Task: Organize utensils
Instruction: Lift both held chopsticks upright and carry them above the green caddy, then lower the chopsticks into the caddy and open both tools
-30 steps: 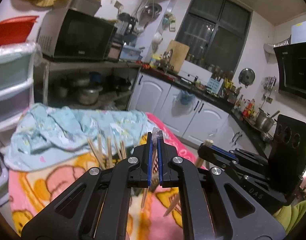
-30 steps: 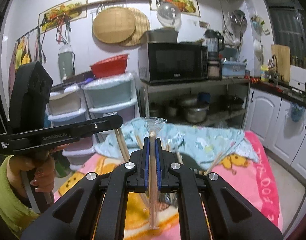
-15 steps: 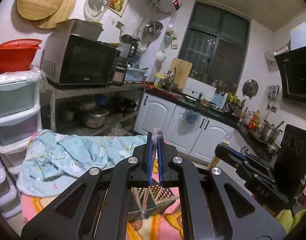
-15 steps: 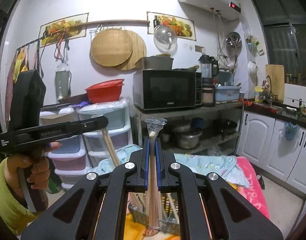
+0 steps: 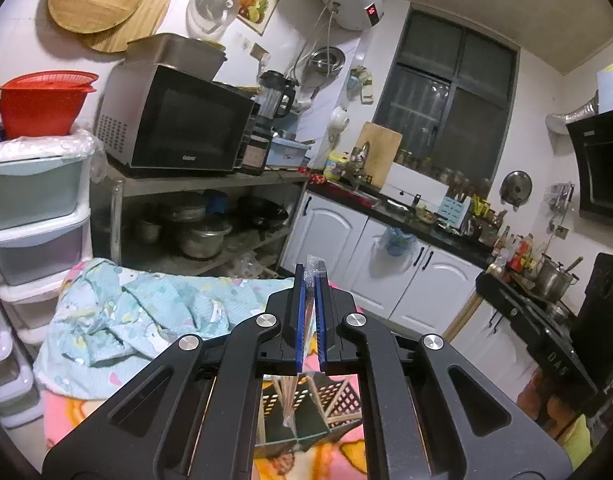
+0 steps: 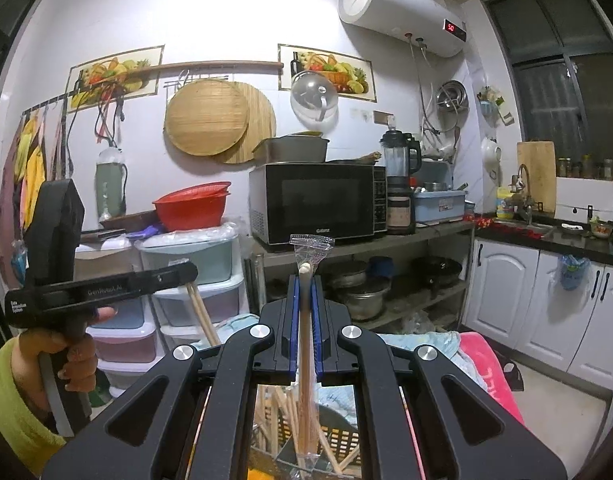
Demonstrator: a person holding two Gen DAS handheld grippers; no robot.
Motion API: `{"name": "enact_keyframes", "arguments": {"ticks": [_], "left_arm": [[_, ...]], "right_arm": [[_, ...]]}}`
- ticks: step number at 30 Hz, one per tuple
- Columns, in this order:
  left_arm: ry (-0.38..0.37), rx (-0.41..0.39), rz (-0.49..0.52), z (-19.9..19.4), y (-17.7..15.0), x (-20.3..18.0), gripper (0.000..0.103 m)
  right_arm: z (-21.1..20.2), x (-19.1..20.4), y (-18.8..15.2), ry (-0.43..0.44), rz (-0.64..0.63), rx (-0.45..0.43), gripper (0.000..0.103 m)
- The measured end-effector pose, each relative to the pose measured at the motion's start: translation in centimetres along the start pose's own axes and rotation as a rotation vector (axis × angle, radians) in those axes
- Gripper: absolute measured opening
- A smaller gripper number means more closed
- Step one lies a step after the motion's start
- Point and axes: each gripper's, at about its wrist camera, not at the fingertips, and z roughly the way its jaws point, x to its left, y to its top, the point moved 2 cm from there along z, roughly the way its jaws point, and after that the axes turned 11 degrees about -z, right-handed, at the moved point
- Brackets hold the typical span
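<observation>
Wooden chopsticks [image 6: 306, 344] stand upright, clamped lengthwise in both right tongs [image 6: 305, 280] and left tongs [image 5: 311, 276].

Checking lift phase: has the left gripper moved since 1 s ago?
Yes. The left gripper has tilted upward: in the left wrist view the microwave dropped from the top of the frame toward mid-height, and the blue blanket slid lower.

At frame centre the right gripper [image 6: 305, 280] clamps wrapped chopsticks [image 6: 305, 344] upright above a lattice utensil basket [image 6: 338, 446]; the left gripper [image 6: 188, 272] sits at left.
</observation>
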Motion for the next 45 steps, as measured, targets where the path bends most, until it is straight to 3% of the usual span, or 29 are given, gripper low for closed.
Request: {"name": "enact_keyframes", "arguments": {"ticks": [26,39,40,42,43,45], "left_arm": [[0.072,0.096,-0.025,5.3,-5.3,3.5,0.002],[0.088,0.144,0.000,6.6,-7.1,3.9,0.003],[0.092,0.148,0.002,6.6,-7.1,3.9,0.004],[0.099,0.149,0.005,6.5,-7.1,3.9,0.023],[0.101,0.150,0.004,6.4,-7.2,3.9,0.028],[0.106,0.149,-0.001,6.1,-7.1,4.0,0.034]], "right_arm": [[5.4,-1.3,-7.6,-0.050,0.012,0.124,0.006],[7.2,-1.0,-9.7,-0.057,0.036,0.177,0.007],[7.2,-1.0,-9.8,-0.061,0.039,0.185,0.012],[7.2,-1.1,-9.9,-0.062,0.052,0.195,0.027],[7.0,-1.2,-9.9,-0.060,0.063,0.194,0.033],[6.7,-1.2,-9.9,-0.062,0.070,0.196,0.035]]}}
